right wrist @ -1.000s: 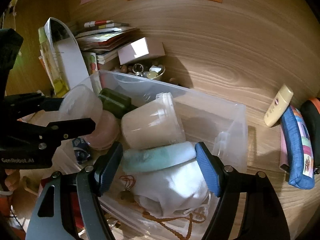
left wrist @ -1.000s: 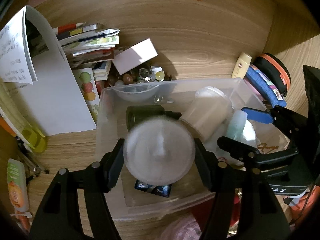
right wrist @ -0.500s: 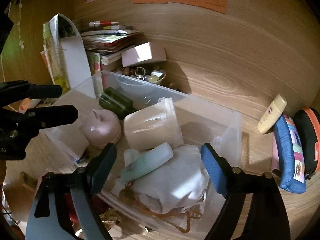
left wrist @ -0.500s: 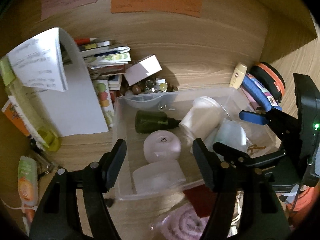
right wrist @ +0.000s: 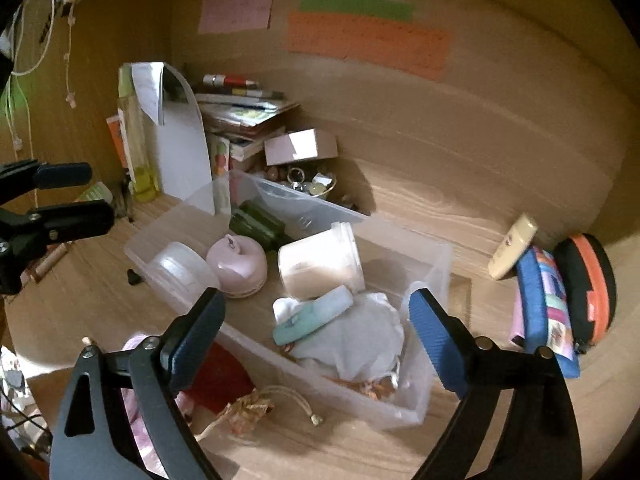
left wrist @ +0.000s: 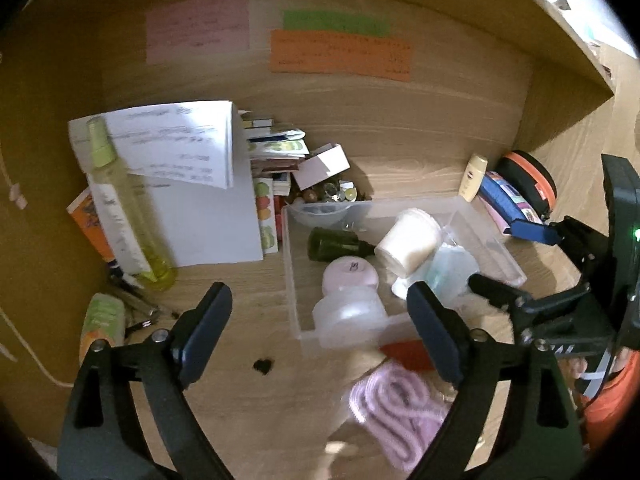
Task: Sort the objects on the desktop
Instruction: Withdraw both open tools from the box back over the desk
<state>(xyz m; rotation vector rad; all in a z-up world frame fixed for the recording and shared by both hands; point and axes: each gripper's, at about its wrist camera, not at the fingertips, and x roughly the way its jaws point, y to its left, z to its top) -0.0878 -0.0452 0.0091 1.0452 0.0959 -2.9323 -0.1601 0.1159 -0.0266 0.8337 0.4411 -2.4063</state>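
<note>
A clear plastic bin [left wrist: 292,280] [right wrist: 436,268] sits on the wooden desk. It holds a pink round jar [left wrist: 350,276] [right wrist: 238,266], a clear lidded tub [left wrist: 346,314] [right wrist: 176,268], a dark green bottle [left wrist: 334,242] [right wrist: 258,222], a white cup on its side [left wrist: 408,240] [right wrist: 320,262], a teal item [right wrist: 312,316] and white cloth [right wrist: 360,340]. My left gripper [left wrist: 320,328] is open and empty, above the bin's near edge. My right gripper [right wrist: 316,332] is open and empty over the bin's right part.
A yellow-green spray bottle [left wrist: 120,216], white papers [left wrist: 192,184], stacked books [right wrist: 240,108] and a small white box [left wrist: 324,164] stand at the back left. A cream tube [right wrist: 514,246], blue pouch [right wrist: 546,304] and orange-black case [right wrist: 588,280] lie right. A pink cloth [left wrist: 400,412] lies near.
The left gripper let go of the clear lidded tub, which now sits in the bin, and pulled up and back. The right gripper also opened off the teal item and drew back.
</note>
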